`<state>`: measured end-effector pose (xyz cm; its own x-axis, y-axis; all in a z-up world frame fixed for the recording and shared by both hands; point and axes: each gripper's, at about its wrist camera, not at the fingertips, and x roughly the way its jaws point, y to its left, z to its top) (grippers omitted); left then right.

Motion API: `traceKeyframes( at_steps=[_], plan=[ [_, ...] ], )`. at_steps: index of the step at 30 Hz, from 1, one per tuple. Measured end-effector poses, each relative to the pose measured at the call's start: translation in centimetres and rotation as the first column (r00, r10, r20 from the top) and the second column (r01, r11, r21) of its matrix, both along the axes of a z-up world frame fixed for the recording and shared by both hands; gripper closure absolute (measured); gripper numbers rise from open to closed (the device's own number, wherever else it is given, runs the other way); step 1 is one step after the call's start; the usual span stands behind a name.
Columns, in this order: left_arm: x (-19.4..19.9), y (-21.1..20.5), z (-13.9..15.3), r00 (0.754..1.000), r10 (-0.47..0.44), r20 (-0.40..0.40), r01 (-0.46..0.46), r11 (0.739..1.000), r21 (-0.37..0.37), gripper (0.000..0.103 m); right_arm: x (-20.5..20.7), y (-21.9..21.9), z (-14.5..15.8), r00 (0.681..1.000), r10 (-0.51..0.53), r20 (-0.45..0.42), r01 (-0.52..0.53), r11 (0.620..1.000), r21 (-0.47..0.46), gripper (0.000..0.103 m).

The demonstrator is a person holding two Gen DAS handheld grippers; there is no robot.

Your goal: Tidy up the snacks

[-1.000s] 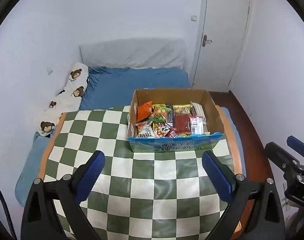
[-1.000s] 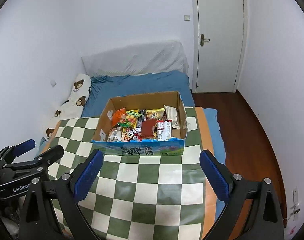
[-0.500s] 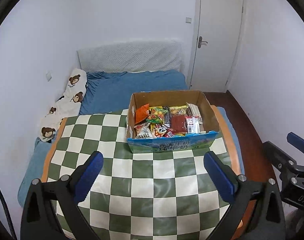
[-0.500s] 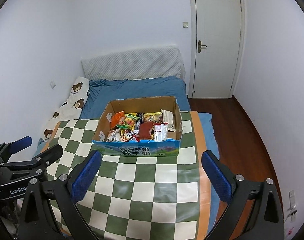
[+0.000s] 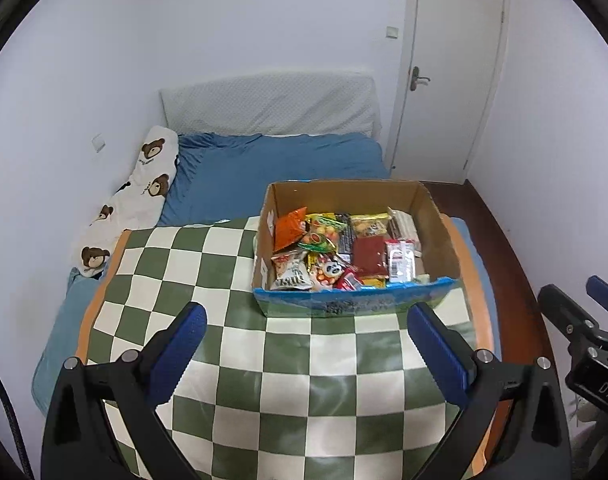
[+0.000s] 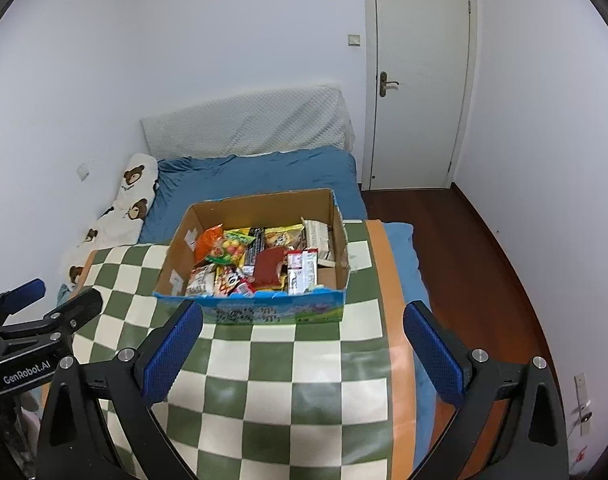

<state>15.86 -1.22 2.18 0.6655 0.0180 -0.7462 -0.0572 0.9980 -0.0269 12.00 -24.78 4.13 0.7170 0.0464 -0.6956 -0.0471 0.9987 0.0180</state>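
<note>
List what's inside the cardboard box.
The cardboard box holds packed snacks: an orange chip bag, a dark red packet, a panda-print packet and a white-and-red wrapper. Whatever lies beneath them is covered.

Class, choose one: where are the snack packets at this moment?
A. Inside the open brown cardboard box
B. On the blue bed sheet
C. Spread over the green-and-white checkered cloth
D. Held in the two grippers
A: the colourful snack packets all lie inside the open brown cardboard box, which stands on the green-and-white checkered cloth; both grippers are open and hold nothing.
</note>
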Motion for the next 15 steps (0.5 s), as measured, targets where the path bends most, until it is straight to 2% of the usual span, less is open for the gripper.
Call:
traceKeyframes(
  at_steps=[8, 15],
  plan=[
    [3.4, -0.1, -1.2, 1.0, 0.016, -0.009, -0.016, 0.999, 0.031, 0.0, 3.7, 0.1, -1.9, 0.999, -0.008, -0.031, 0.008, 1.0, -0.002, 0.001],
    [6.1, -0.6, -3.1, 0.997, -0.007, -0.08, 0.011, 0.999, 0.048, 0.0, 6.3, 0.5, -3.9, 0.997, -0.006, -0.081, 0.004, 1.0, -0.023, 0.001]
  ],
)
